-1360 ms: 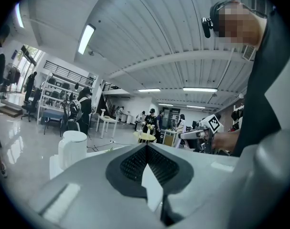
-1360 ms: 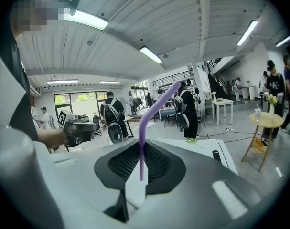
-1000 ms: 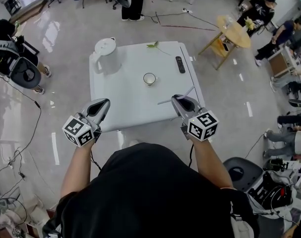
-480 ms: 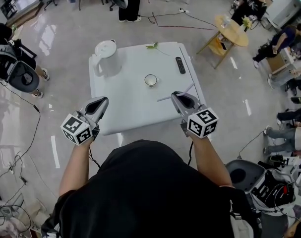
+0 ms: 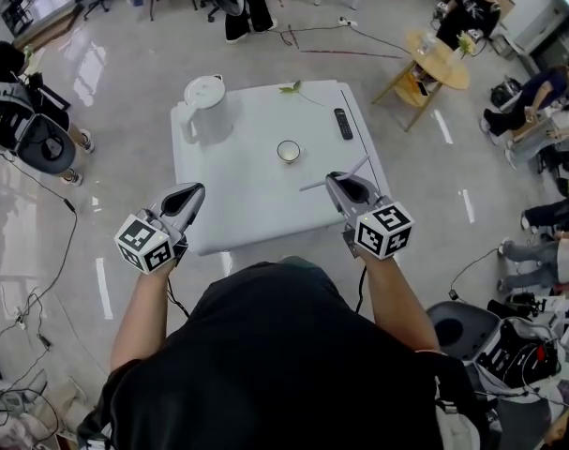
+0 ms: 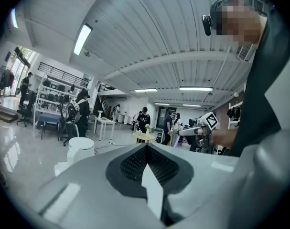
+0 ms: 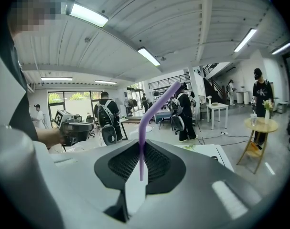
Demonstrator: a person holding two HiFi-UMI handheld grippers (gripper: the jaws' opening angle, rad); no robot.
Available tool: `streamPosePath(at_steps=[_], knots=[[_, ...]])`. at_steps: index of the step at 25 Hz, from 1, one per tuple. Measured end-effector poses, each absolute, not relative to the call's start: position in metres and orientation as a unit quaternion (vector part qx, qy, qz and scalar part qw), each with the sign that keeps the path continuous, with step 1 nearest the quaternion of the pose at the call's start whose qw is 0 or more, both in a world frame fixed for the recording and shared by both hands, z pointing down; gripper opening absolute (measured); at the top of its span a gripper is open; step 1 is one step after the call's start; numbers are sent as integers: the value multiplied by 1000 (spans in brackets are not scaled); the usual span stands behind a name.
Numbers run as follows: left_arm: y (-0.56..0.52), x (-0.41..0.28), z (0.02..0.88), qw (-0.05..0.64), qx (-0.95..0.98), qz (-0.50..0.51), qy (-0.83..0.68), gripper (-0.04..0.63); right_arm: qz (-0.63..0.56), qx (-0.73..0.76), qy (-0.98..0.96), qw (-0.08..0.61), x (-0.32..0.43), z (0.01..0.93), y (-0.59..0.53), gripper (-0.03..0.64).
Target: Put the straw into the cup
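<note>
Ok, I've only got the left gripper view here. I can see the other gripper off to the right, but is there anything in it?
Observer: Yes. The right gripper is shut on a purple straw, which sticks up from the jaws and bends near its top.
Operator: And the cup, where is it? I can't find it.
Observer: In the head view the cup stands upright near the middle of the white table, beyond the right gripper and a little to its left.
Operator: Anything close to the cup on that side?
Observer: A black remote lies flat near the table's far right edge, apart from the cup.
</note>
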State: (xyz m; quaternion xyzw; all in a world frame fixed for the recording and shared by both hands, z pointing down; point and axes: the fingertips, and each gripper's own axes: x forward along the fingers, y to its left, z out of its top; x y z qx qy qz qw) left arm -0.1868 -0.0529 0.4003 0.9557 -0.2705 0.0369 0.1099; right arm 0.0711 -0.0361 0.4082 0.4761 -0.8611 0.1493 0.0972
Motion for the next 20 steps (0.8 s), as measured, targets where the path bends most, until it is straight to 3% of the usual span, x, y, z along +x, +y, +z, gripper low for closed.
streamPosePath(at_steps=[20], knots=[[-67,-206,411,115,949,40,-290,0,150,474,-862,95,65,412,-65,60]])
